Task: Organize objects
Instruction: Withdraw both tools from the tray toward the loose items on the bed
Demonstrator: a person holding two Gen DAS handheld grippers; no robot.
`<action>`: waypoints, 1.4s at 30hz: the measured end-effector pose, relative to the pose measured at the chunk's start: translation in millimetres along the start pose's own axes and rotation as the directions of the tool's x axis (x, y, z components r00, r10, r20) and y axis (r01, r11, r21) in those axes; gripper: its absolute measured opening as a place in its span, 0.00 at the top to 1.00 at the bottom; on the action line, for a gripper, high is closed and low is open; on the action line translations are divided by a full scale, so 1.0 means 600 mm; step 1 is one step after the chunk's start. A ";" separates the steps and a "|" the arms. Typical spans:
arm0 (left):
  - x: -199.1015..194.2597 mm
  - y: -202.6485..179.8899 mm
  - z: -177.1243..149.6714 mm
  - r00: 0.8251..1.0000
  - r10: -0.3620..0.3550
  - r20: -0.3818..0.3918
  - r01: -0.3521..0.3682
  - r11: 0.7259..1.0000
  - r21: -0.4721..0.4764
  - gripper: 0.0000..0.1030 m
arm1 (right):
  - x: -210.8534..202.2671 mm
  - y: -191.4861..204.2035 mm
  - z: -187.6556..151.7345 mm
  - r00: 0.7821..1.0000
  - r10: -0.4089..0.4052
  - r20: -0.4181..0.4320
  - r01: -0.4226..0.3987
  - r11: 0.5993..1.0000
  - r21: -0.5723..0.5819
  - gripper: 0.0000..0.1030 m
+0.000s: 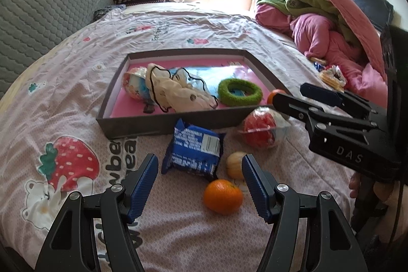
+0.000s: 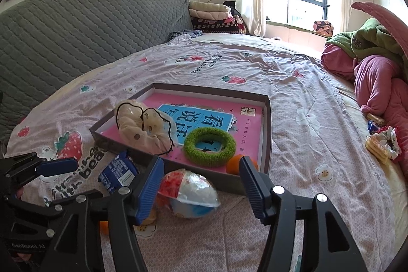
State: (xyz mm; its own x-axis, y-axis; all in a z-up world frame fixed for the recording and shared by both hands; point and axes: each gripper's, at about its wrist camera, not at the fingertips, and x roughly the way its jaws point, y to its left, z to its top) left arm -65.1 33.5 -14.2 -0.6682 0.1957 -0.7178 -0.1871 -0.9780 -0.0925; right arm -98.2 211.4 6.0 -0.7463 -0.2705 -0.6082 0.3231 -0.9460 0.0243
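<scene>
Left gripper point(image 1: 200, 184): mine, spread wide and holding nothing; it hangs over the bedsheet on the near side of the box, with the blue snack packet and the orange between its open fingers in my view.
Right gripper point(image 2: 201, 185): also spread and empty; it points at the wrapped egg toy just outside the box's near wall; from my left camera its fingers sit beside the box's near right corner.
Box point(image 1: 163, 128): the landmark; a shallow dark tray with a pink book lining its floor; already inside it are the cream scrunchie point(image 1: 178, 88), the green ring point(image 1: 239, 92), a second wrapped egg point(image 1: 135, 86) and a small orange point(image 1: 274, 94) in the near right corner.
Blue snack packet point(image 1: 193, 153): lying flat just in front of the box's near wall; not touching the wall as far as I can tell.
Orange point(image 1: 223, 196): further out from the box than the packet; loose on the sheet.
Small pumpkin-like thing point(image 1: 236, 165): beside the packet's right edge; partly hidden by my right finger.
Wrapped egg toy point(image 2: 190, 191): in front of the box, to the right of the packet.
Step, as I judge it: pick one loose item and lift it over the near wall.
How to do it well: centre the orange between my pads before closing; it is round and may roll on soft bedding, so come straight down; squeeze gently; clear the wall fully; set it on bare pink floor, away from the ring.
Risk: crinkly wrap on the egg could slip; my two grippers are near each other, so I should take turns.
</scene>
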 end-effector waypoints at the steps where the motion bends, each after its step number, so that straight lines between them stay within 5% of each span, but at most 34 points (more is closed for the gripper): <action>1: 0.001 -0.001 -0.002 1.000 0.003 -0.003 -0.003 1.000 0.000 0.32 | 0.000 0.000 -0.001 1.000 -0.001 -0.004 0.001 1.000 0.001 0.41; 19: -0.003 -0.020 -0.024 0.999 -0.006 -0.031 0.007 1.000 0.020 0.32 | -0.010 0.005 -0.013 1.000 -0.022 0.001 0.022 1.000 -0.009 0.41; 42: 0.022 -0.031 -0.048 0.997 -0.027 -0.078 0.031 0.999 0.040 0.32 | 0.033 -0.010 -0.040 0.991 0.054 -0.123 -0.043 0.996 0.084 0.41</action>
State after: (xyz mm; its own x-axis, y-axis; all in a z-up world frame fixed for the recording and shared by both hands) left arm -49.8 52.1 -41.6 -0.6044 0.2163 -0.7667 -0.2359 -0.9679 -0.0871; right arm -100.6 215.9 -25.1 -0.6504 -0.2967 -0.6992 0.3054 -0.9450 0.1169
